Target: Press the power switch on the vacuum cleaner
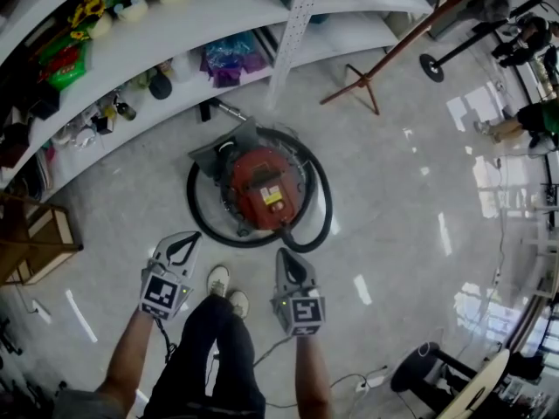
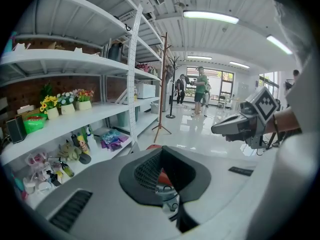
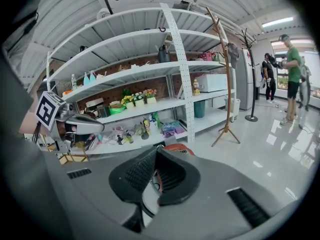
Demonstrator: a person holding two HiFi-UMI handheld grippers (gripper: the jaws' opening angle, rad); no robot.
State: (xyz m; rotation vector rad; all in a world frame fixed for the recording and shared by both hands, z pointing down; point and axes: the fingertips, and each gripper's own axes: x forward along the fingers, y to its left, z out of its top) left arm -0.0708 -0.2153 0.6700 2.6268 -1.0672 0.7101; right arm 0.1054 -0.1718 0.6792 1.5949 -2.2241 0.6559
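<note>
Both sets of jaws closed and empty: L gripper (image 1: 182, 246) pads meet at the tips, nothing between them. R gripper (image 1: 291, 265) same, tips together, nothing held. Neither touches anything.

Hard to see / cut off:
- Power switch: can't pick it out in any view. Top of the vacuum (image 1: 262, 186) shows a yellow label (image 1: 272, 197) and dark fittings, too small to tell which is the switch.
- L gripper view: own grey body blocks most of the vacuum. Only a red sliver shows thru the gap behind the closed pads, plus a bit of red at 12 o'clock over the tips.
- R gripper view: same, just a red cap at approx 12–1 o'clock above the tips.
- Head view: both forearms cut off at the bottom edge. Legs and shoes (image 1: 218, 279) sit between the grippers.

Vacuum vs jaws (head view):
- Red canister on the floor (image 1: 402, 199), ringed by its black hose (image 1: 328, 206), in front of the shelving (image 1: 175, 33).
- From L tips it's at approx 1 o'clock, clearly apart.
- From R tips it's at approx 11 o'clock. The near bend of the hose loop is just beside the R tips in the picture, but height diff can't be judged, so no contact confirmed.
- Both grippers point toward the vacuum, one each side of the shoes.
- Coat stand (image 1: 367, 77) at 1 o'clock beyond the vacuum, well apart.
</note>
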